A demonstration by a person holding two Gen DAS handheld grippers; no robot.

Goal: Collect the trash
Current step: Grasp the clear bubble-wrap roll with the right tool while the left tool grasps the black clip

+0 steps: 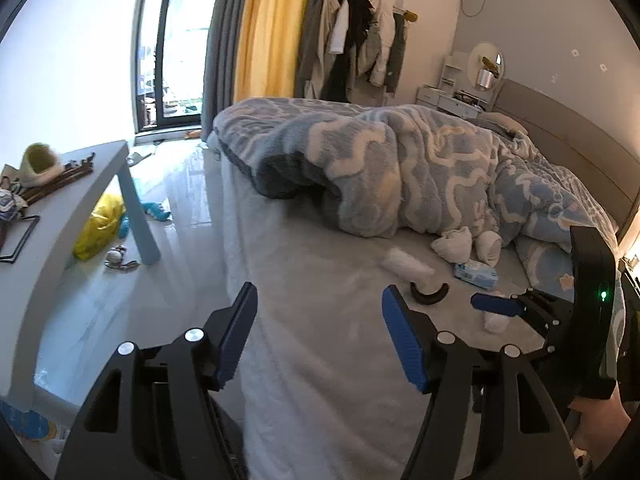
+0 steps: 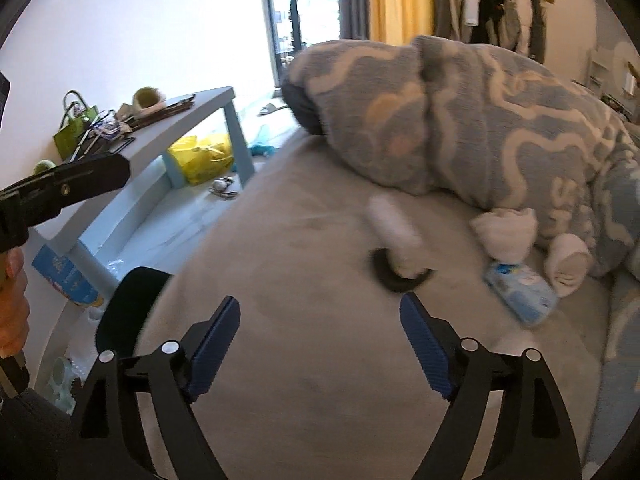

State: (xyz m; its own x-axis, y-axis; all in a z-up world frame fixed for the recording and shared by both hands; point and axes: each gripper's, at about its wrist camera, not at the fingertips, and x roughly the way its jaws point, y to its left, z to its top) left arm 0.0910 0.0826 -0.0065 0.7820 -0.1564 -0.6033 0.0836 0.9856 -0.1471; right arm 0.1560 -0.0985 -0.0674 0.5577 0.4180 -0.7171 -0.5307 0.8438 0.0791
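Observation:
On the grey bed sheet (image 2: pixel 312 240) lies a white roll (image 2: pixel 394 232) beside a black curved piece (image 2: pixel 400 278), with a blue tissue pack (image 2: pixel 520 294) to their right. The left wrist view shows the same roll (image 1: pixel 406 266), black piece (image 1: pixel 430 295) and pack (image 1: pixel 476 274), plus a small white wad (image 1: pixel 496 322). My right gripper (image 2: pixel 320 320) hovers open just short of the black piece, nothing between its pads. My left gripper (image 1: pixel 320 320) is open too, over bare sheet left of the roll. One of the right gripper's fingers (image 1: pixel 496 306) hangs above the wad.
Rolled white socks (image 2: pixel 506 232) lie against a bunched blue patterned blanket (image 2: pixel 500 120). Left of the bed stands a blue-grey table (image 1: pixel 104 168) with clutter. A yellow bag (image 1: pixel 100 226) and small items lie on the floor beneath it. A hand (image 2: pixel 12 312) holds the left gripper.

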